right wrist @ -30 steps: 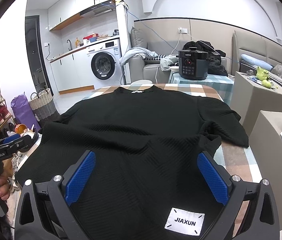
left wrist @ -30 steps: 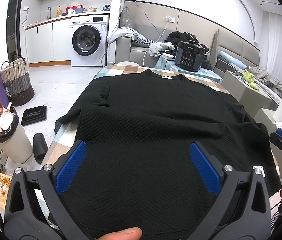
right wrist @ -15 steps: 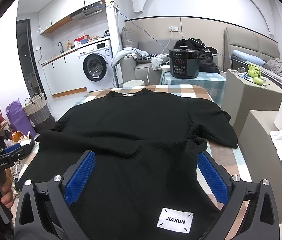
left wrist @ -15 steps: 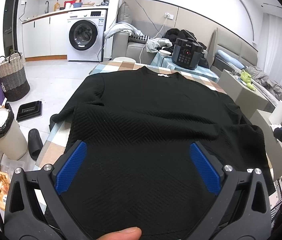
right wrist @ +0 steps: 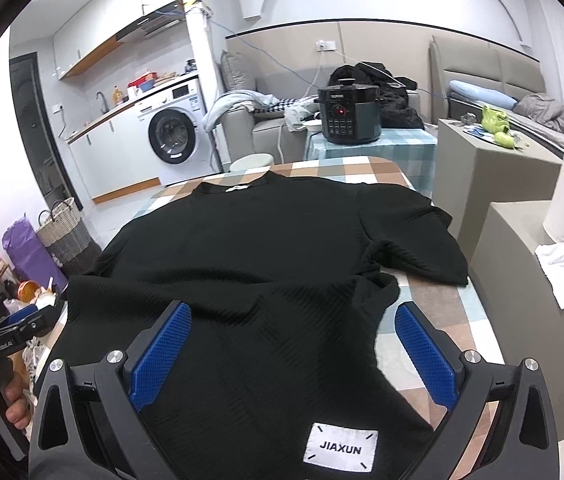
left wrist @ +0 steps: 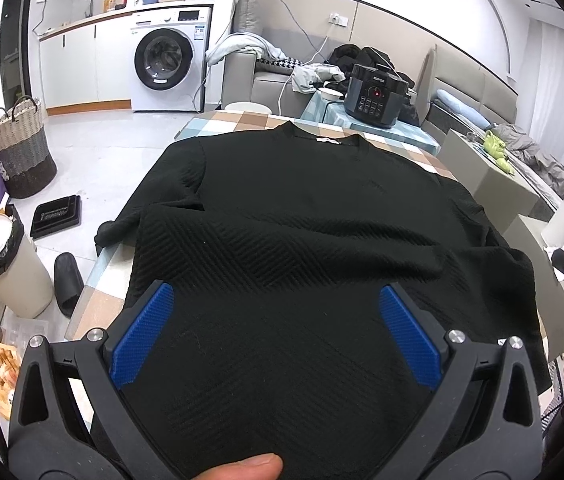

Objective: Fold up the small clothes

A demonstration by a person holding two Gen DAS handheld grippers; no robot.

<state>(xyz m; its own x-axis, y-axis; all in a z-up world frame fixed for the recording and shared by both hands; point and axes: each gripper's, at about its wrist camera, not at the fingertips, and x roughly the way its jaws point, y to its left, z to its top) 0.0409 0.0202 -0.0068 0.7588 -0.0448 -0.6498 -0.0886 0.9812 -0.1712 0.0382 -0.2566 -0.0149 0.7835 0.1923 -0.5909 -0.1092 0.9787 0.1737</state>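
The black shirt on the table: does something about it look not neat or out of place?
Yes. The black shirt is not flat: a raised wrinkle crosses its middle, and its left sleeve hangs over the edge of the table. Both grippers are open above the hem.

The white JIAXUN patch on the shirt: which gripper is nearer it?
Right. The JIAXUN patch lies just below the open right gripper; the left gripper is over the hem's other end.
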